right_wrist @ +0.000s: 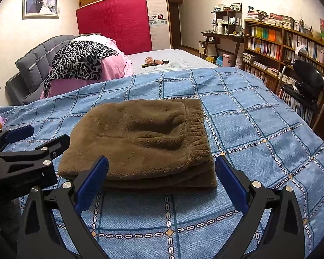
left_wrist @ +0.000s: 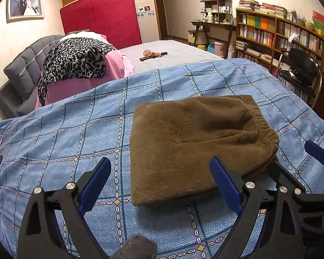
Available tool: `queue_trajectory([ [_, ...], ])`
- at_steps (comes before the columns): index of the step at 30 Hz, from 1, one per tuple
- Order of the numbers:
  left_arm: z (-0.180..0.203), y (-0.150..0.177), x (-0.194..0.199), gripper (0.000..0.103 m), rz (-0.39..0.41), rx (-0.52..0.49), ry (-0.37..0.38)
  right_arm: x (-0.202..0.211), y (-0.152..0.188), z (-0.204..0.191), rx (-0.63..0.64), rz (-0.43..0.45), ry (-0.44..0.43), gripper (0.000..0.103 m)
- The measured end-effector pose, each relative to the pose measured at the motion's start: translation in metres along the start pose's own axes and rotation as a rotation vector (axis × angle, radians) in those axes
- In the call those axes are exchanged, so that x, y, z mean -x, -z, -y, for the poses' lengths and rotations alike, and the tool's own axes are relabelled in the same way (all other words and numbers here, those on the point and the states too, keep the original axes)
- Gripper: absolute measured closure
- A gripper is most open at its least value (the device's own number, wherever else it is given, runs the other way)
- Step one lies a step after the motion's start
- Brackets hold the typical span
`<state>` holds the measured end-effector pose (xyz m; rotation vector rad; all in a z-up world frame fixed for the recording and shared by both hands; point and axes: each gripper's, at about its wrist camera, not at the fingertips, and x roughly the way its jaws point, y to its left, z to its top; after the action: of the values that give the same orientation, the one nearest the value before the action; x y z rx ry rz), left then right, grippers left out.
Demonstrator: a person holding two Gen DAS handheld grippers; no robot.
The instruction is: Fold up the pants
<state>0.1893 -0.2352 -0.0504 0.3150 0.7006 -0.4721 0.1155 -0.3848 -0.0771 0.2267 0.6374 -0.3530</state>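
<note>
The brown fleece pants (left_wrist: 196, 144) lie folded into a compact stack on the blue checked bedspread (left_wrist: 75, 133), elastic waistband to the right. They also show in the right wrist view (right_wrist: 140, 142), layers visible at the near edge. My left gripper (left_wrist: 159, 172) is open and empty, its fingers just short of the stack's near edge. My right gripper (right_wrist: 162, 170) is open and empty, its fingers either side of the stack's near right corner. The right gripper shows at the right of the left view (left_wrist: 296, 161); the left gripper shows at the left of the right view (right_wrist: 32, 138).
A pile of pink bedding with a leopard-print cloth (left_wrist: 75, 62) sits at the back left against a grey headboard. Small items (left_wrist: 153, 54) lie on the bare mattress beyond. A black chair (left_wrist: 300, 69) and bookshelves (left_wrist: 278, 34) stand to the right of the bed.
</note>
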Motion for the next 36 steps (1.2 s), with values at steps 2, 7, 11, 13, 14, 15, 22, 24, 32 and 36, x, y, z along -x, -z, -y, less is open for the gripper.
queue_trajectory([
  [2,-0.001,0.0,0.001,0.011,-0.002,0.0,-0.003,0.0,0.0,0.0,-0.002,-0.001,-0.002,0.003],
  [7,-0.003,0.002,0.004,0.011,-0.006,0.008,-0.005,-0.001,0.001,0.001,0.0,0.002,0.0,0.003],
  [11,-0.005,0.003,0.006,0.011,-0.007,0.013,-0.006,0.003,0.002,0.001,-0.002,0.005,0.003,0.003],
  [13,-0.005,0.003,0.008,0.011,-0.006,0.014,-0.005,0.005,0.003,0.001,-0.005,0.006,0.006,0.003],
  [14,-0.005,0.003,0.008,0.011,-0.005,0.014,-0.005,0.005,0.003,0.002,-0.007,0.006,0.006,0.003],
  [15,-0.005,0.003,0.009,0.011,-0.005,0.014,-0.005,0.006,0.003,0.001,-0.008,0.006,0.005,0.003],
  [22,-0.005,0.003,0.009,0.011,-0.02,0.018,-0.002,0.008,0.004,0.002,-0.007,0.007,0.006,0.003],
  [24,-0.004,0.004,0.009,0.011,-0.019,0.018,-0.003,0.008,0.004,0.002,-0.009,0.007,0.004,0.003],
  [32,-0.004,0.004,0.011,0.011,-0.017,0.017,-0.001,0.009,0.004,0.002,-0.008,0.008,0.004,0.003],
  [36,-0.004,0.004,0.012,0.011,-0.018,0.018,-0.002,0.013,0.004,0.001,-0.008,0.011,0.005,0.003],
])
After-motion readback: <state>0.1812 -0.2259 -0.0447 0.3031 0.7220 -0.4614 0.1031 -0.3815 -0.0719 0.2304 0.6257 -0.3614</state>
